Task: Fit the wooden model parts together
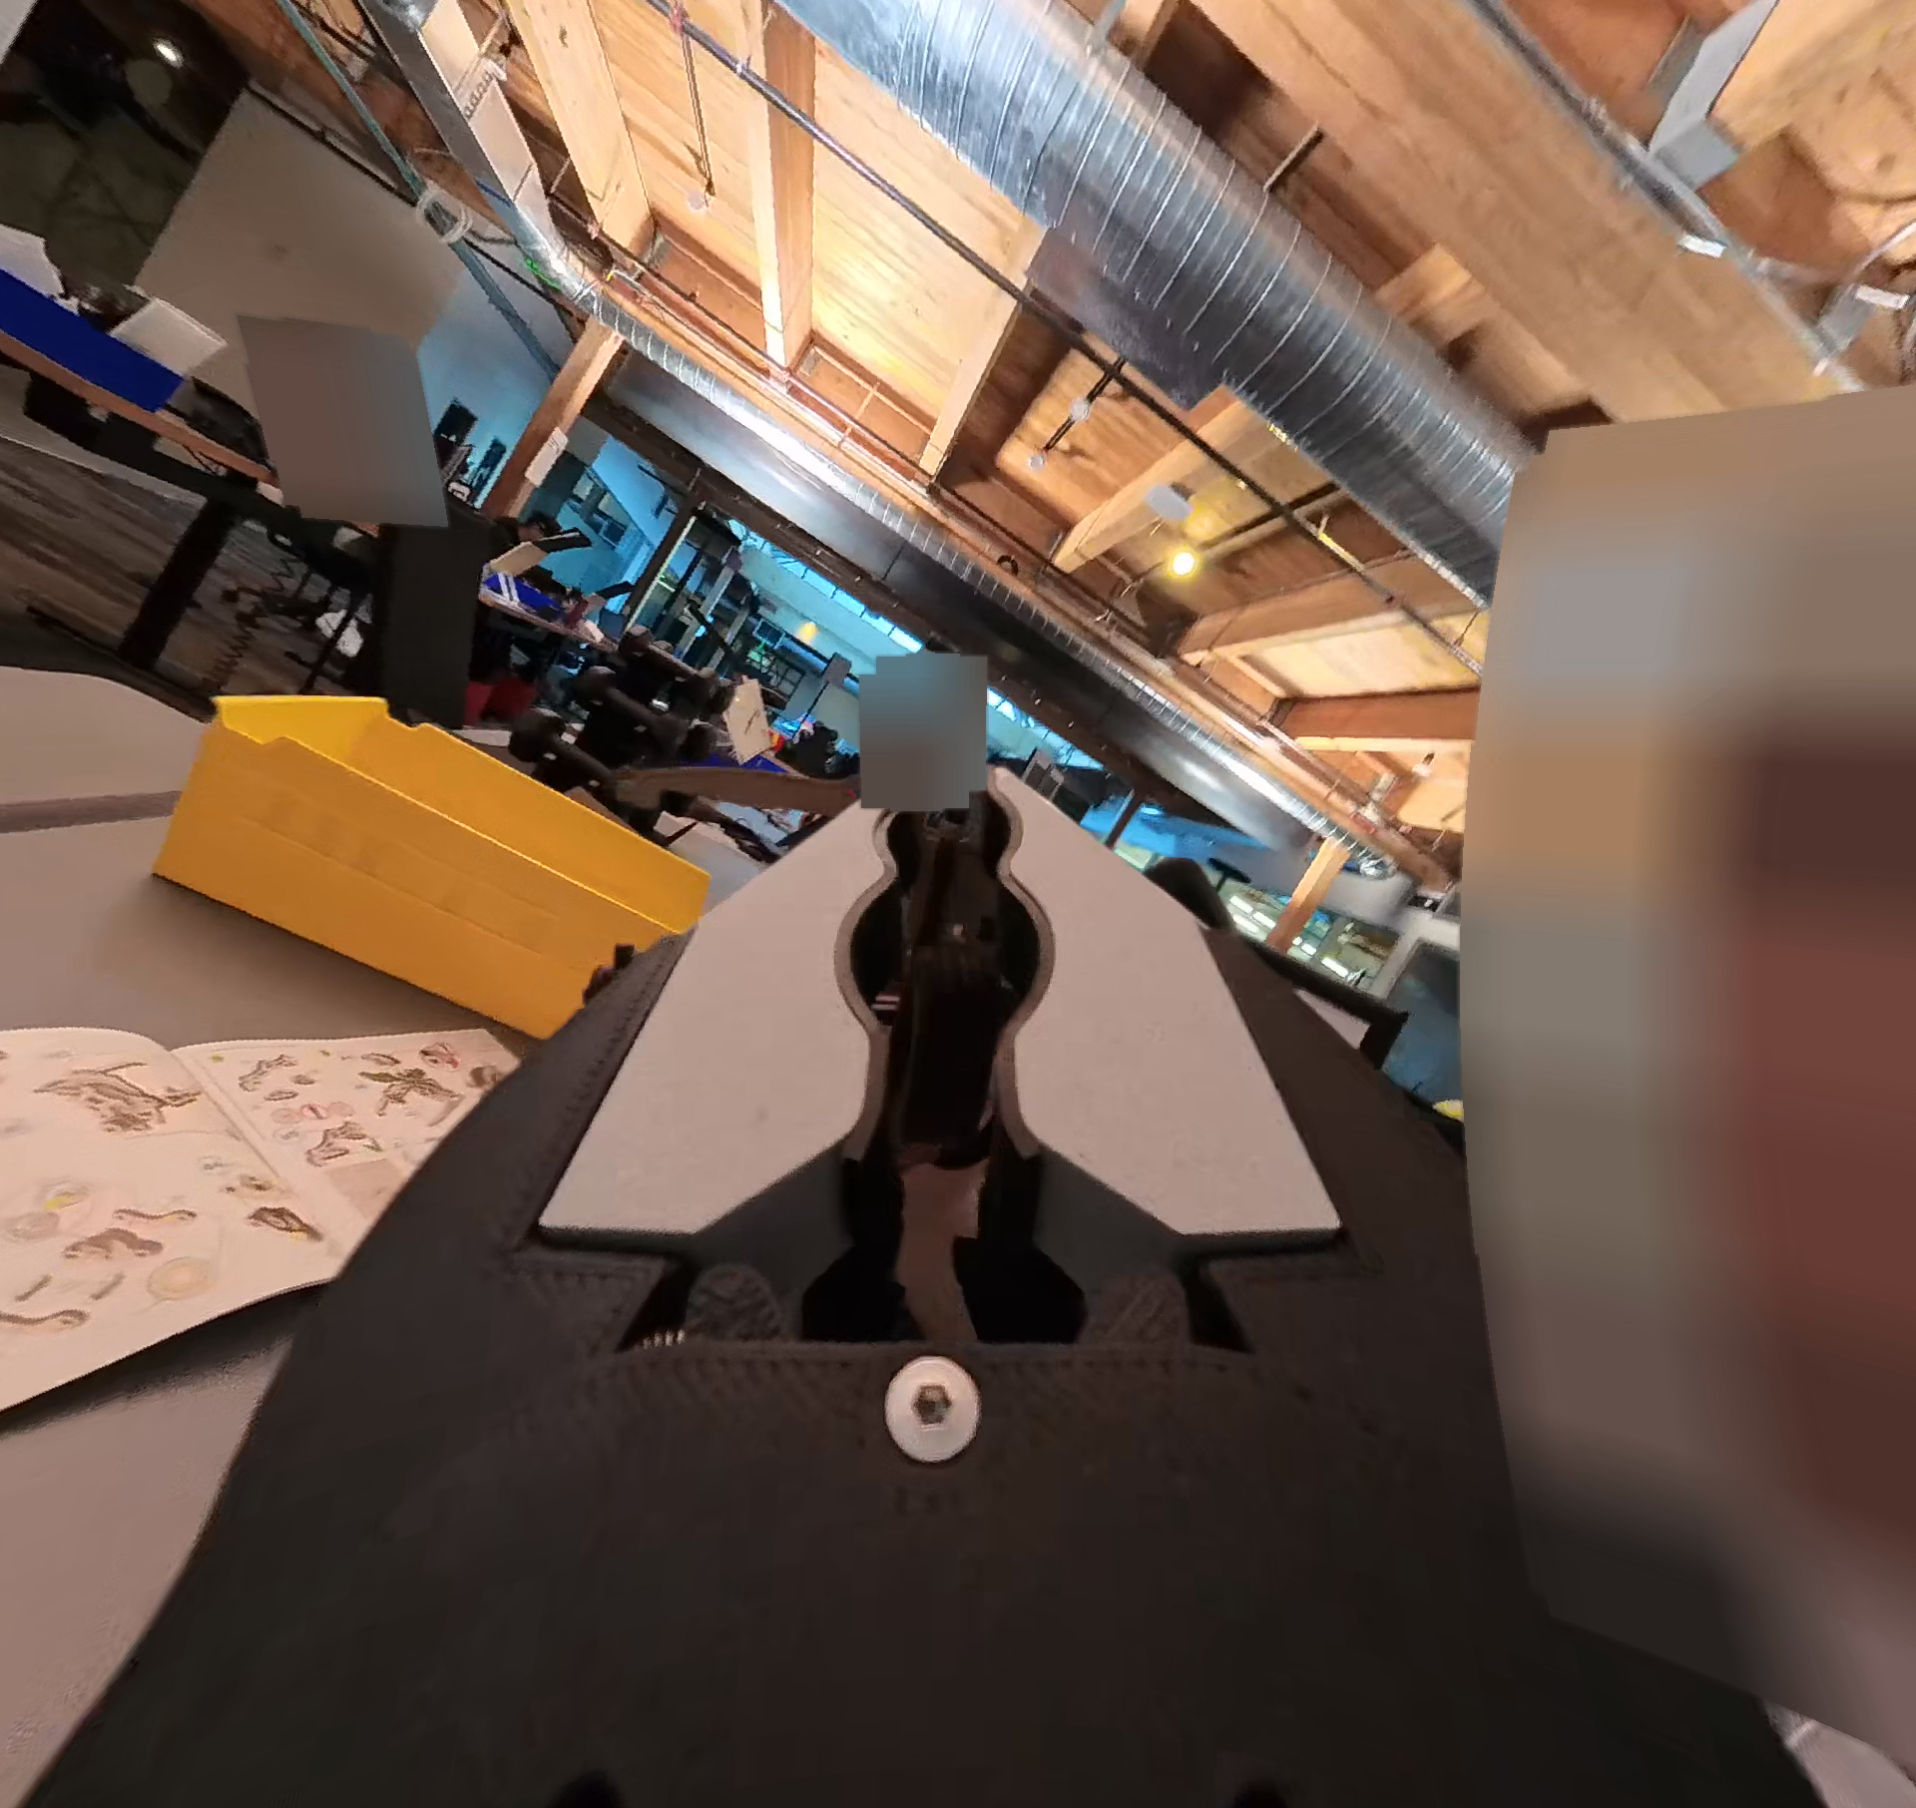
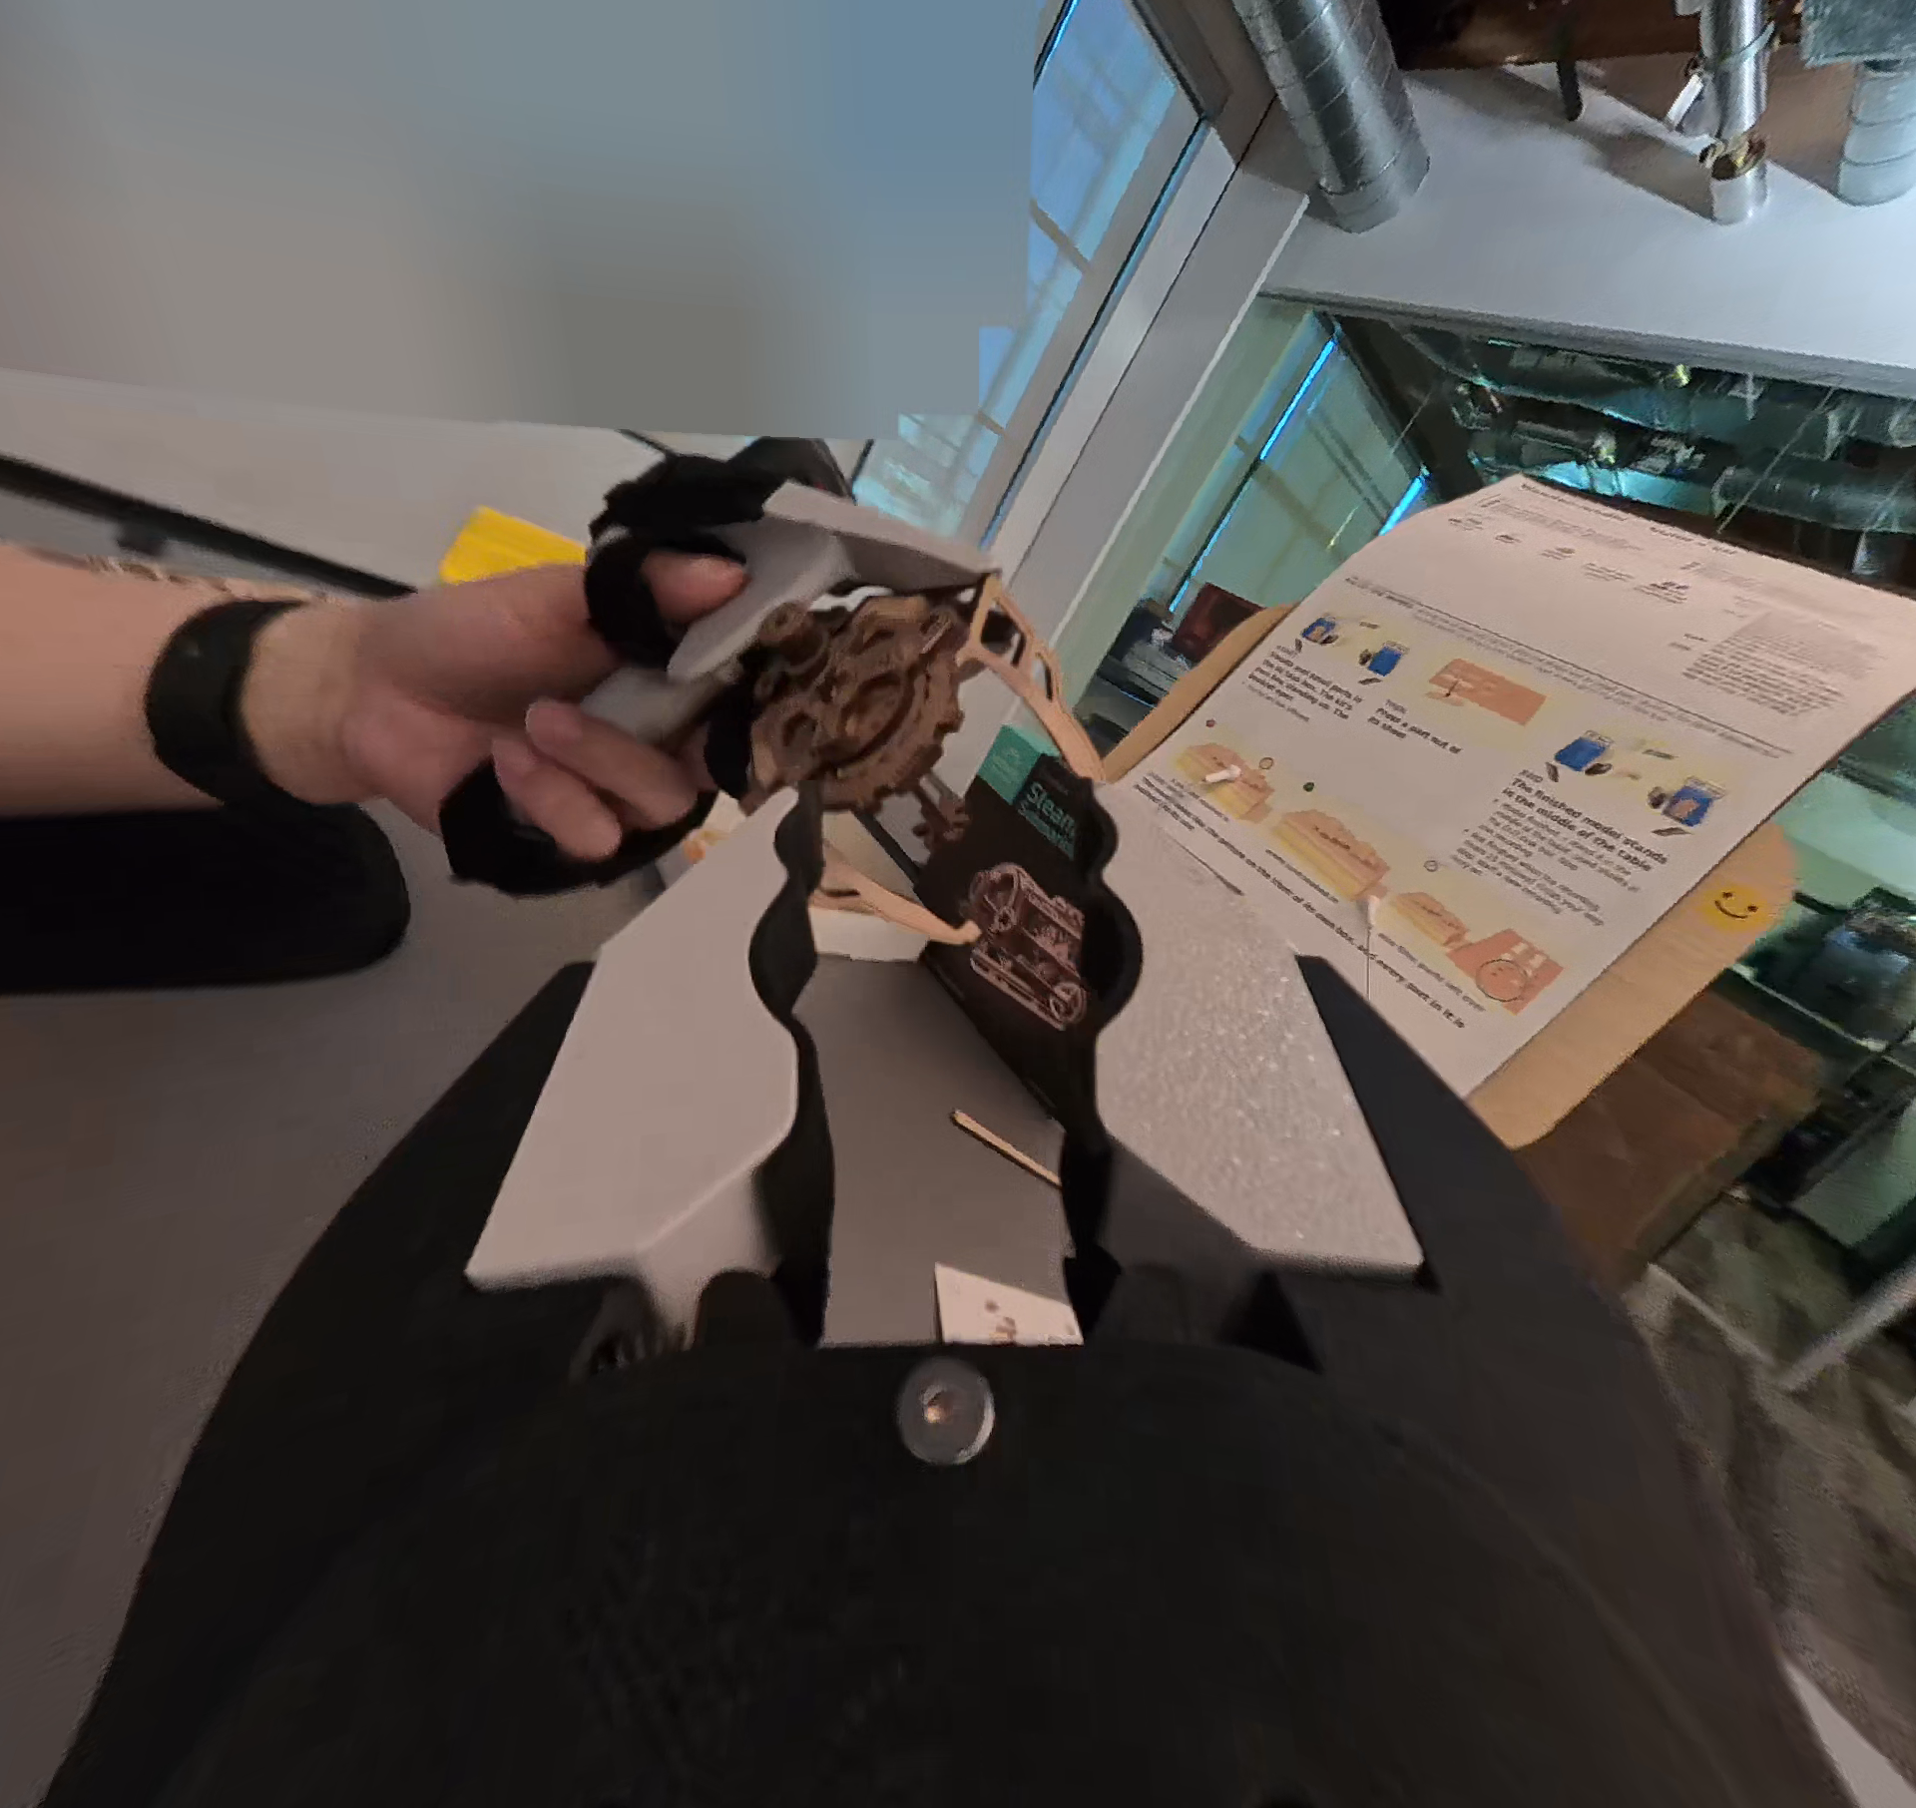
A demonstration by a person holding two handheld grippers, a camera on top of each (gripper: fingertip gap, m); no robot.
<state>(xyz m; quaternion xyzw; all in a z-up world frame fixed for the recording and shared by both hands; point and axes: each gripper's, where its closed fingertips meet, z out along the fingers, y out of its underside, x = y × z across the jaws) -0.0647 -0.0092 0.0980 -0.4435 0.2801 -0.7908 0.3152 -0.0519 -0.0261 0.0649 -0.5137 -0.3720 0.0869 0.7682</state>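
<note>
The wooden model, a dark cluster of gears with a pale curved strip arching off it, is held up in the air above the table, clamped in the left claw. In the left wrist view that claw's fingers are closed on something thin and dark, with a tan sliver showing low in the gap. The right claw sits just below the model, its jaws apart and holding nothing; its left finger tip is close under the gears. A thin wooden stick lies loose on the table between its fingers, and a dark box with a machine drawing stands beyond.

Further out, an instruction sheet leans on cardboard to the right. In the left wrist view a yellow bin and an open booklet rest on the table.

The risks, as I judge them: the pale strip looks thin, so a push from the right claw at a bad angle could snap it or twist the model in its grip. The gears could also slip loose if the clamp eases. The small stick may be hard to pick up flat off the table.
</note>
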